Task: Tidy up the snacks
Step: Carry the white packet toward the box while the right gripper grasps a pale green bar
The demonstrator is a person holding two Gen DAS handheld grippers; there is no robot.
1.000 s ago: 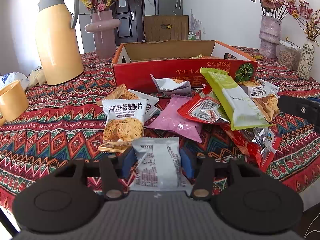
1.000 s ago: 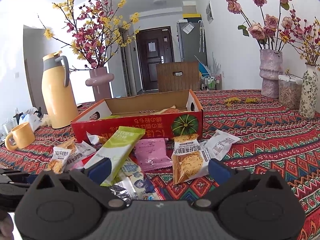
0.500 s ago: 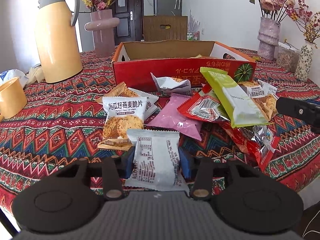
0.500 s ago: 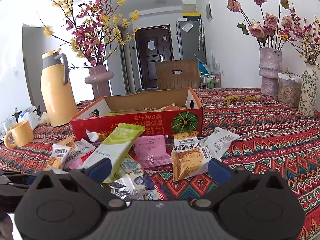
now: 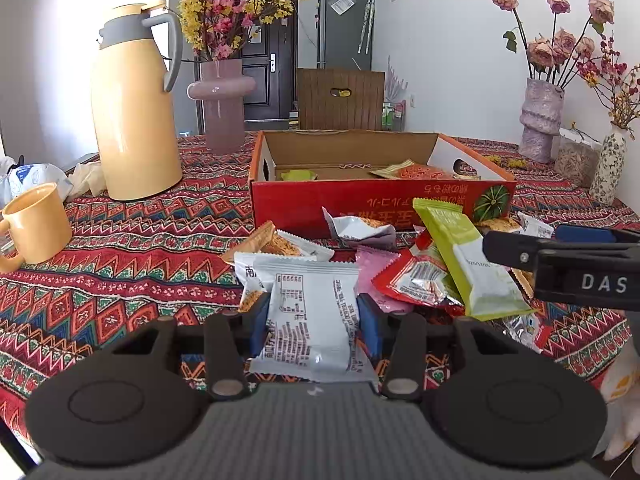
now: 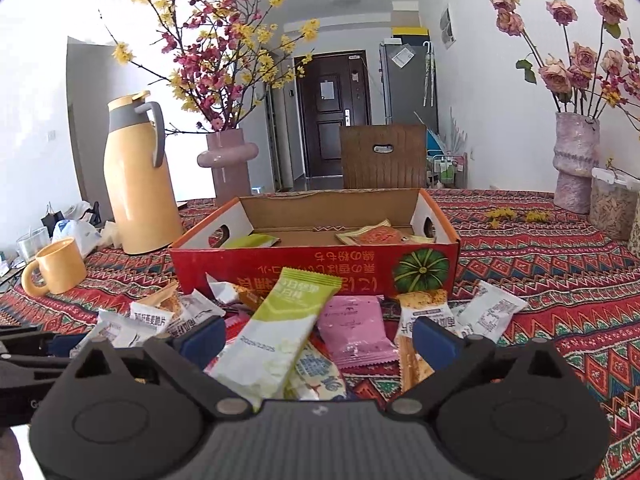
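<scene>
White foil snack packet [image 5: 310, 320], clamped in left gripper [image 5: 312, 318], now lifted off patterned tablecloth [image 5: 120, 256] since a second ago, red cardboard box [image 5: 360, 204] at 12 o'clock likely next; right gripper [image 6: 316, 338] spread wide, empty

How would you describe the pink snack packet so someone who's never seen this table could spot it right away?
Find the red cardboard box with the green pumpkin picture, on the patterned tablecloth. In the pile of wrappers just in front of it lies a flat, square, plain pink snack packet, between the long lime-green wrapper and the cracker packets. It is the only solid pink wrapper there.
</scene>
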